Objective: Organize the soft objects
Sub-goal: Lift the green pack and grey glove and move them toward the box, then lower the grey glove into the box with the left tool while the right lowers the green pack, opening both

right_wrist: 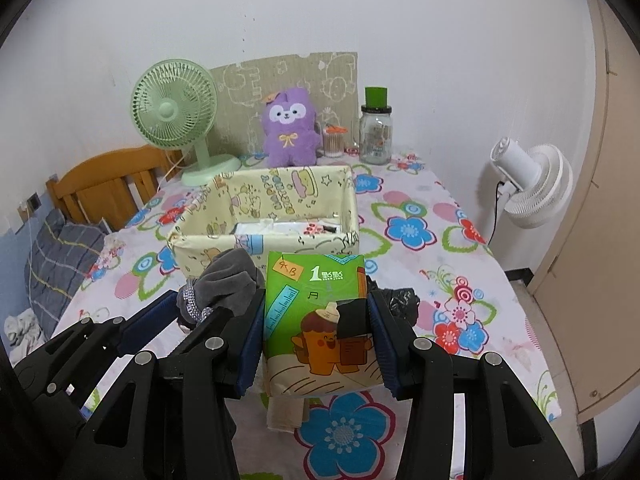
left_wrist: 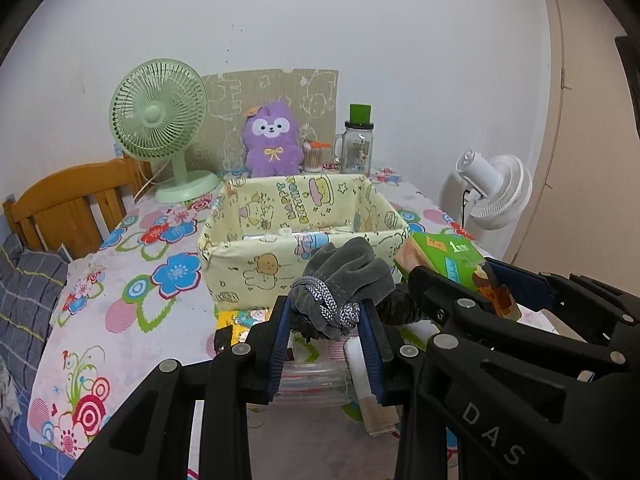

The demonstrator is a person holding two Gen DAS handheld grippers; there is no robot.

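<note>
My left gripper (left_wrist: 326,316) is shut on a grey drawstring pouch (left_wrist: 348,276) with a braided cord, held above the table just in front of the yellow fabric basket (left_wrist: 240,276). My right gripper (right_wrist: 316,332) is shut on a green tissue pack (right_wrist: 316,304) with a cartoon print, lifted beside the pouch (right_wrist: 224,280). The same pack (left_wrist: 444,258) shows at the right in the left wrist view. The basket (right_wrist: 200,256) stands open just beyond both grippers, with a few flat items lying on its bottom.
A purple plush toy (left_wrist: 272,144), a green desk fan (left_wrist: 160,120) and a glass jar with a green lid (left_wrist: 358,144) line the back of the floral tablecloth (right_wrist: 440,280). A white fan (right_wrist: 532,184) stands right of the table, a wooden chair (left_wrist: 68,204) left.
</note>
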